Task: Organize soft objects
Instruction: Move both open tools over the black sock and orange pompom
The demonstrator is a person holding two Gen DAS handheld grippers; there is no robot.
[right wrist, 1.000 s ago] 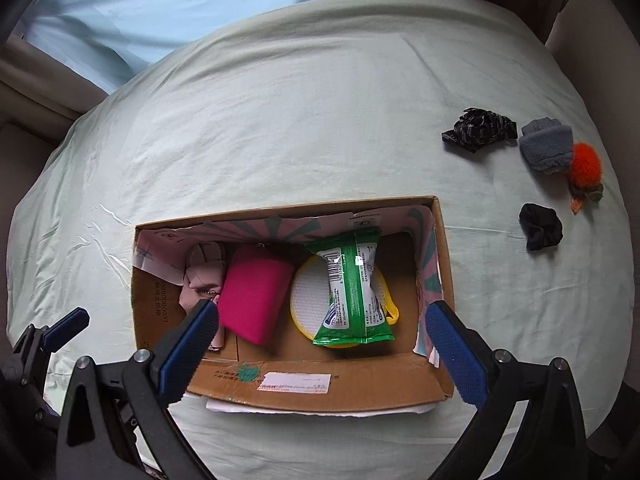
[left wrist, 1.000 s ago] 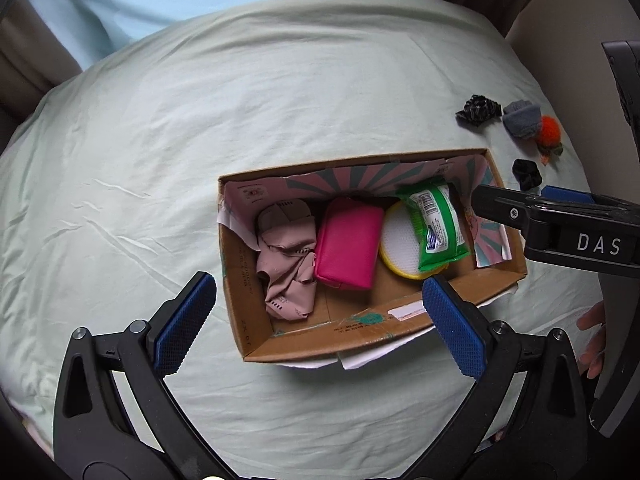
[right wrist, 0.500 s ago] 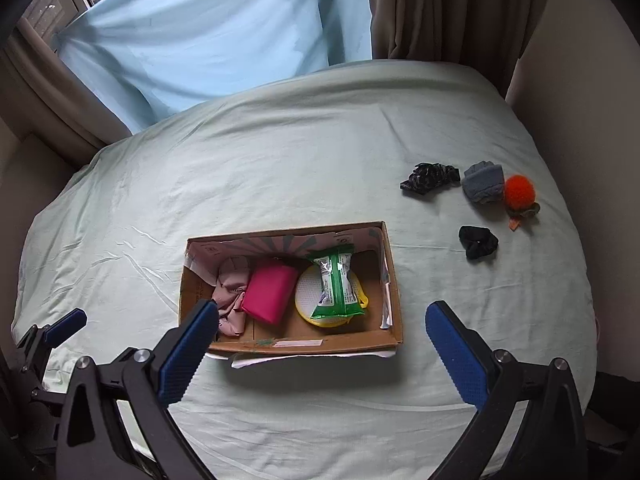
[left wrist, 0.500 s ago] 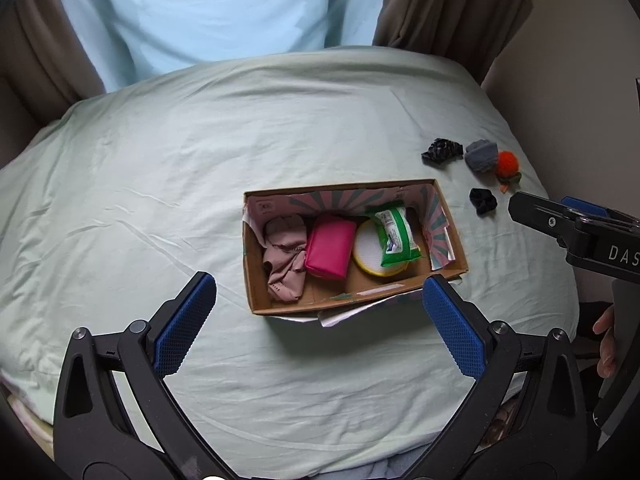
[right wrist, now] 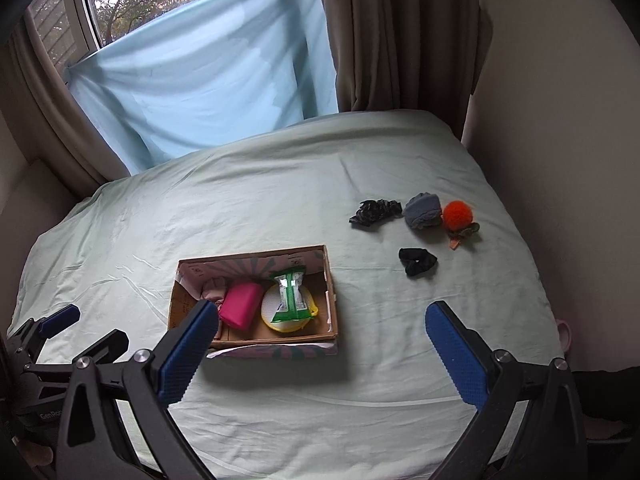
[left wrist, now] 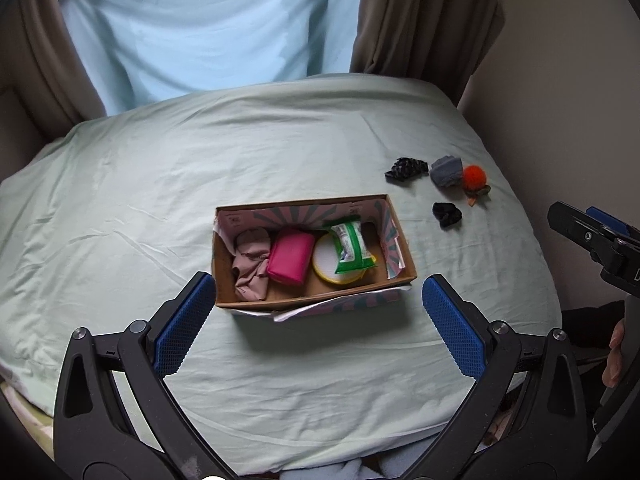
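A cardboard box (left wrist: pixel 320 304) (right wrist: pixel 280 338) sits mid-bed holding a beige cloth (left wrist: pixel 250 268), a pink pouch (left wrist: pixel 290 260) (right wrist: pixel 240 304), a yellow-rimmed round pad (left wrist: pixel 326 264) and a green wipes pack (left wrist: pixel 350 244) (right wrist: pixel 290 292). To its right on the sheet lie a patterned scrunchie (left wrist: pixel 404 168) (right wrist: pixel 374 210), a grey cloth (left wrist: pixel 446 172) (right wrist: pixel 422 210), an orange pom-pom (left wrist: pixel 474 178) (right wrist: pixel 458 216) and a black scrunchie (left wrist: pixel 447 214) (right wrist: pixel 418 260). My left gripper (left wrist: pixel 320 320) and right gripper (right wrist: pixel 318 348) are open, empty, high above the bed's near side.
The pale green bed (left wrist: pixel 160 184) meets a wall on the right (right wrist: pixel 560 120). Brown curtains (right wrist: pixel 392 32) and a blue sheet (right wrist: pixel 200 80) hang behind it under a window. The right gripper shows at the left wrist view's right edge (left wrist: pixel 592 236).
Both grippers have pulled up and back from the box, so the whole bed and window show. The box and its contents have not moved.
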